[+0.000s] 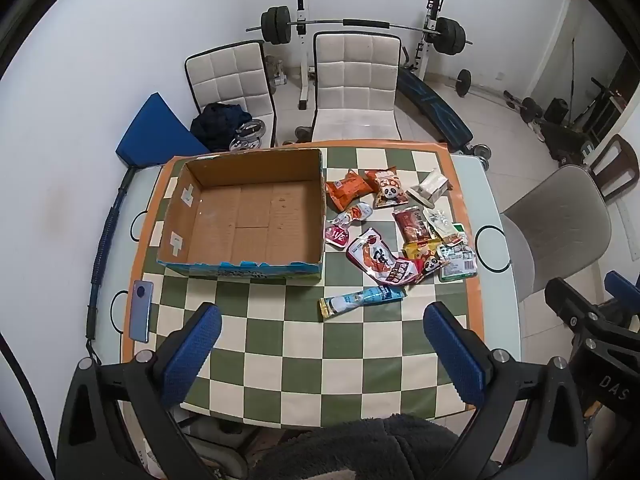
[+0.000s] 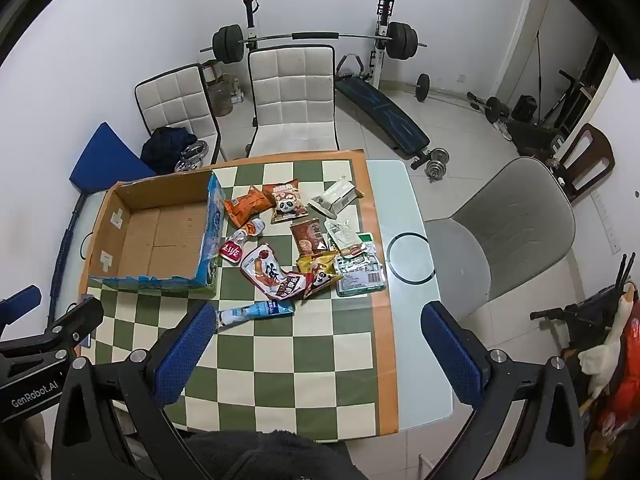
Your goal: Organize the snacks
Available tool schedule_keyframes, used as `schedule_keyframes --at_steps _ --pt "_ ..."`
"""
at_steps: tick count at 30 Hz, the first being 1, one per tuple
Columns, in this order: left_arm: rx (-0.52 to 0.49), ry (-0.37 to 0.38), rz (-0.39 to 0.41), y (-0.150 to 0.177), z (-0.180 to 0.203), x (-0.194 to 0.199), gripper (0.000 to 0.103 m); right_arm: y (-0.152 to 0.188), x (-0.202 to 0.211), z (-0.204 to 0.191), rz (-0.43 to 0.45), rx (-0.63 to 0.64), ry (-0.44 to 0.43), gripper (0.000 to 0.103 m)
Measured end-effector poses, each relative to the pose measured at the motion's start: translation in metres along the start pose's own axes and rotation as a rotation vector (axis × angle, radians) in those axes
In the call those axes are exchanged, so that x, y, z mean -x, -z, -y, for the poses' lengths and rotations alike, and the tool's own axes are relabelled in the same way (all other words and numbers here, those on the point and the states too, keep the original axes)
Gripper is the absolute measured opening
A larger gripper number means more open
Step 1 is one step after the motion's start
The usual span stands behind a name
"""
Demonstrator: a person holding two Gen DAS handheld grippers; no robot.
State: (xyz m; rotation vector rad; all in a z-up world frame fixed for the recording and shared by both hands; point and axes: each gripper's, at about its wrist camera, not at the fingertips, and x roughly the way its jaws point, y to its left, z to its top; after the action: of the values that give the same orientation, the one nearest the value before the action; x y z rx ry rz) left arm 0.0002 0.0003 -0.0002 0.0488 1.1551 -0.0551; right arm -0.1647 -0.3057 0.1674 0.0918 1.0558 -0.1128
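You are at the very start: the cardboard box (image 1: 248, 216) sits empty on the left of the checkered surface (image 1: 300, 344), and the snacks (image 1: 400, 236) lie scattered just to its right. Your left gripper (image 1: 324, 354) and right gripper (image 2: 320, 354) both hover spread wide, holding nothing. Next, lower one over the near blue-white tube packet (image 2: 256, 313) and pinch it.

A white table (image 1: 496, 320) carries a green-and-cream checkered mat (image 1: 304, 352) with an orange border. On the mat, a cardboard box (image 1: 248, 216) stands at the far left, with a scatter of snack packets (image 1: 396, 224) to its right and a long blue-and-white packet (image 1: 362, 300) nearer. A phone (image 1: 140, 312) lies at the mat's left edge.
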Motion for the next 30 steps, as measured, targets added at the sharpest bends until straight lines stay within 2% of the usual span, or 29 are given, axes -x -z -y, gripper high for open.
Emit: schedule_keyframes --at_steps 14,30 --pt "0.000 -0.011 0.020 -0.007 0.007 0.008 0.103 0.000 0.005 0.000 0.007 0.003 -0.005 0.103" --pt "0.002 -0.007 0.062 0.002 0.003 0.021 0.103 0.004 0.021 0.008 0.038 -0.015 -0.015 0.103"
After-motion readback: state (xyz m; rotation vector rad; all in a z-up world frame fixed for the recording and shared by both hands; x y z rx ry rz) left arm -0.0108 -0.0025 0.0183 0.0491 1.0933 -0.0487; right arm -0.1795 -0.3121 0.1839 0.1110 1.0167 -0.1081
